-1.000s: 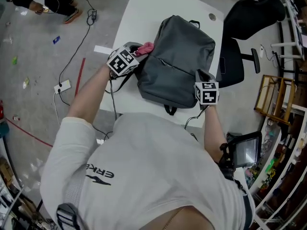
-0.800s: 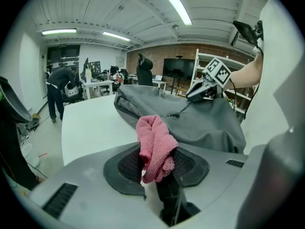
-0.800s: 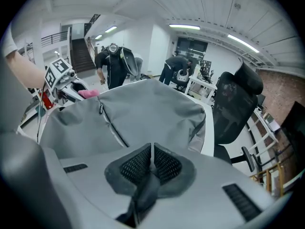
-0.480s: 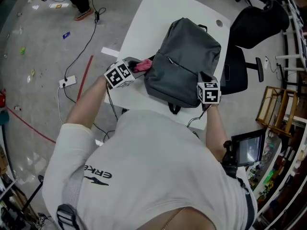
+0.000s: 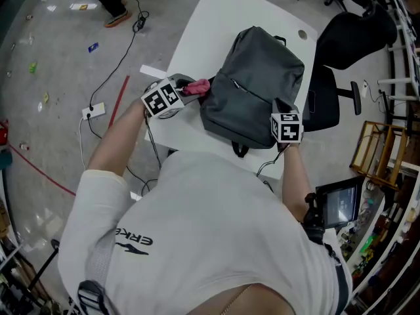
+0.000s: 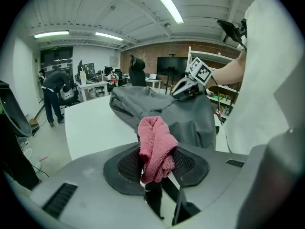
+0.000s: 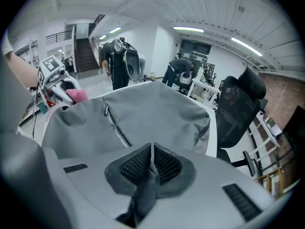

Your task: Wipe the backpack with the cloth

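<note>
Since a second ago the left gripper (image 5: 188, 88) has slid a little nearer along the left edge of the backpack (image 5: 252, 84); over the last half second it has hardly shifted. Its jaws are closed on a bunched pink cloth (image 5: 197, 86), which stands up between them and touches the bag's left side about halfway along.

The grey backpack lies flat on the white table (image 5: 197, 35), front zip facing up, its top handle at the far end and a strap loop (image 5: 236, 150) hanging over the near edge. The right gripper (image 5: 281, 111) is at the bag's near right corner. Its jaws are pressed together on a dark grey fold or strap of the backpack, which runs down between the pads; which of the two it is cannot be told.

A black office chair (image 5: 341, 38) stands just beside the table's right edge, close to the right arm. Further right there is a wooden frame (image 5: 371, 135), and near the right elbow a small screen (image 5: 338, 205). On the floor to the left a black cable (image 5: 111, 54) runs to a white power strip (image 5: 92, 113), beside a red line (image 5: 117, 100). In the left gripper view a person (image 6: 52, 92) bends over a desk far beyond the table.
</note>
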{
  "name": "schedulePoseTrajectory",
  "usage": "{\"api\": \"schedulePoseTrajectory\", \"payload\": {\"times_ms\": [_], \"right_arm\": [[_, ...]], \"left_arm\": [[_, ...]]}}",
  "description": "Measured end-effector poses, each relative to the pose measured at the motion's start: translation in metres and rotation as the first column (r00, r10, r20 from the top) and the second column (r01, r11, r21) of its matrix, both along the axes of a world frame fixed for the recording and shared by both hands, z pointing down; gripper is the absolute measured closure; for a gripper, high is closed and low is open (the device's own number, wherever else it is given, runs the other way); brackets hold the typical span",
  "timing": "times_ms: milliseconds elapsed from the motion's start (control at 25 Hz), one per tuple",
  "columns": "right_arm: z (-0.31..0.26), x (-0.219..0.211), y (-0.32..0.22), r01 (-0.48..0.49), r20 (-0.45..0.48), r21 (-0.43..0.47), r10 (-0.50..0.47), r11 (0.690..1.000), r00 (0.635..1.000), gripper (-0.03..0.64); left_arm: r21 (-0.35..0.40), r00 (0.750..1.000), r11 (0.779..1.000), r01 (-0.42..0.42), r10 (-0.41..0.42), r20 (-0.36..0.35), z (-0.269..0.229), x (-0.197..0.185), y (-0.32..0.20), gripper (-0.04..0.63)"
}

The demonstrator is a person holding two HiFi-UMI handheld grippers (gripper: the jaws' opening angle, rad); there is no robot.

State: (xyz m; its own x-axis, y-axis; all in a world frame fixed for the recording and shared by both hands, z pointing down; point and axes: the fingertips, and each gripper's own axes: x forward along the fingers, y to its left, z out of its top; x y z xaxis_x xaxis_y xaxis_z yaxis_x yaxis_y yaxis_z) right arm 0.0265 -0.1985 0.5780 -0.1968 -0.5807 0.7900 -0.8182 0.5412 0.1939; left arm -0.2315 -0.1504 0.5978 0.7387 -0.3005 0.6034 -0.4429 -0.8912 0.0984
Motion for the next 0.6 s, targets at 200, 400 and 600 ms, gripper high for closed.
{"api": "schedulePoseTrajectory", "payload": {"times_ms": [200,400,600], "right_arm": [[-0.005,0.000,0.001,-0.015,0.003,-0.004,0.015,1.000,1.000,0.611],[-0.005,0.002,0.006,-0.028,-0.012,-0.026,0.028,0.999,1.000,0.611],[-0.003,0.005,0.010,-0.050,-0.030,-0.049,0.049,0.998,0.998,0.611]], "left_arm": [[0.083,0.984,0.984,0.158,-0.150,-0.093,-0.024,-0.001,-0.084,0.465],[0.149,0.974,0.964,0.219,-0.207,-0.096,-0.029,0.012,-0.161,0.465],[0.194,0.964,0.946,0.259,-0.242,-0.106,-0.023,0.029,-0.221,0.465]]}}
